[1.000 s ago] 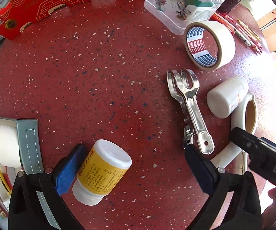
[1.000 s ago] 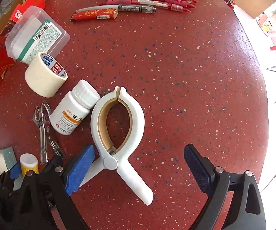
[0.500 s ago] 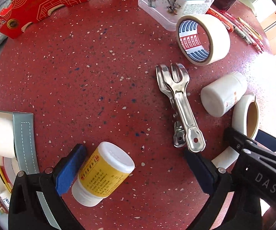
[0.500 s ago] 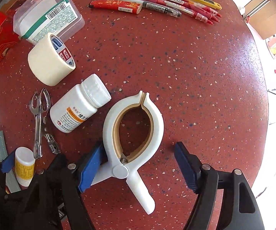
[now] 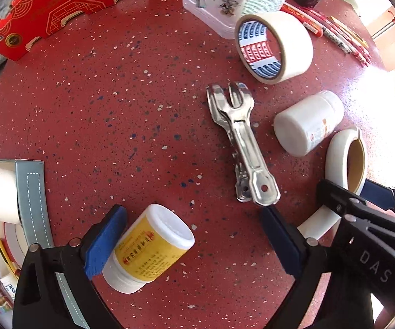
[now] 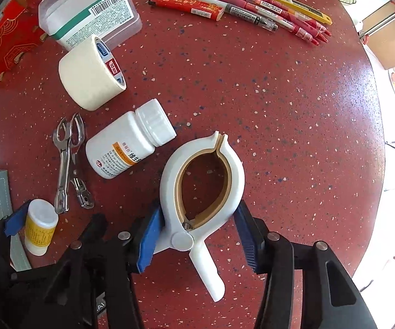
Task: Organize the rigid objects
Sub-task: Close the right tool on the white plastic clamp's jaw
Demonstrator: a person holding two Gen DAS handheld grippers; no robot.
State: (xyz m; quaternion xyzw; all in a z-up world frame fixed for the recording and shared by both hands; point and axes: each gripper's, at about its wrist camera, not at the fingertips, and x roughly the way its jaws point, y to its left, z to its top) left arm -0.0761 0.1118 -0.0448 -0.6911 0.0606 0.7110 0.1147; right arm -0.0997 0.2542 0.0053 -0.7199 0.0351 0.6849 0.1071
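Here, on a round red speckled tabletop [image 6: 279,104], the right tool [image 6: 197,231] has just been closing around a large white spring clamp [image 6: 201,181]; both blue pads touch the clamp's rounded body near its pivot, and one handle pokes out toward the camera. The left tool [image 5: 189,241] has its jaws wide and has just been narrowing a little. Its left pad touches a yellow-labelled white bottle [image 5: 148,249] lying on its side; the other pad stands apart from it. Two metal clips [image 5: 241,142] lie just beyond that tool, and a white pill bottle [image 6: 129,142] lies between them and the clamp. A roll of tape [image 6: 90,79] stands on edge near a clear plastic box [image 6: 88,11] and a red carton [image 5: 60,8] along the far rim. Pens and a cutter [image 6: 252,8] line the far edge. Bare tabletop spreads wide to the right of the clamp, out to the rim. A grey-edged box [image 5: 33,197] sits at the left edge.
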